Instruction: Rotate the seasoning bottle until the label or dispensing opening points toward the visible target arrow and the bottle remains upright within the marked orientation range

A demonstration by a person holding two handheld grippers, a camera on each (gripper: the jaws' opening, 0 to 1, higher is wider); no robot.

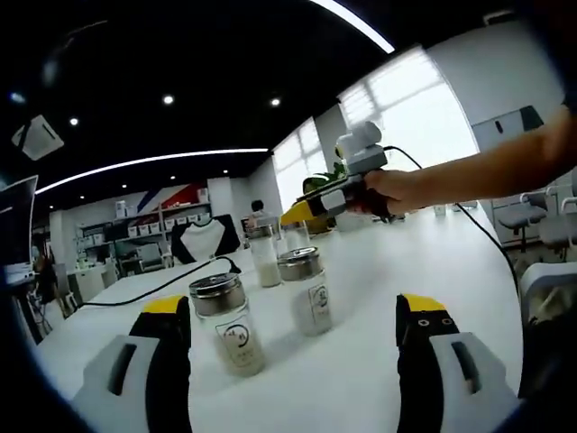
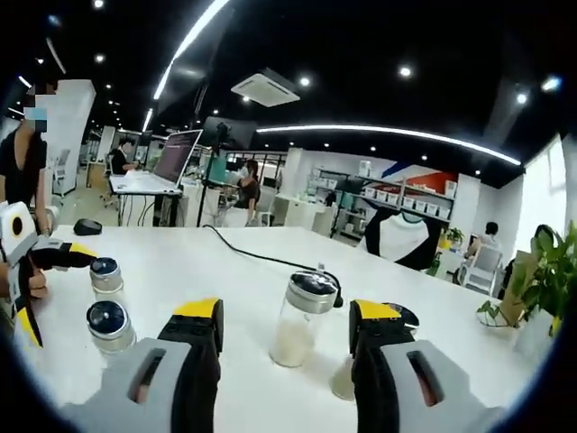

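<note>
Left tool (image 1: pixel 293 338): jaws spread wide, holding nothing, low over the white bench (image 1: pixel 361 271) | Right tool (image 2: pixel 287 347): jaws released, empty | Three seasoning bottles (image 1: pixel 302 289), metal-capped, upright mid-bench, apart from both tools | Black cable (image 2: pixel 261 257) trails across the bench behind them.

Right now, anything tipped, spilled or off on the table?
Nothing stands out. The bottles stand upright with lids on, and the table shows no spill. A black cable runs across it. Both tools are open, holding nothing.
</note>
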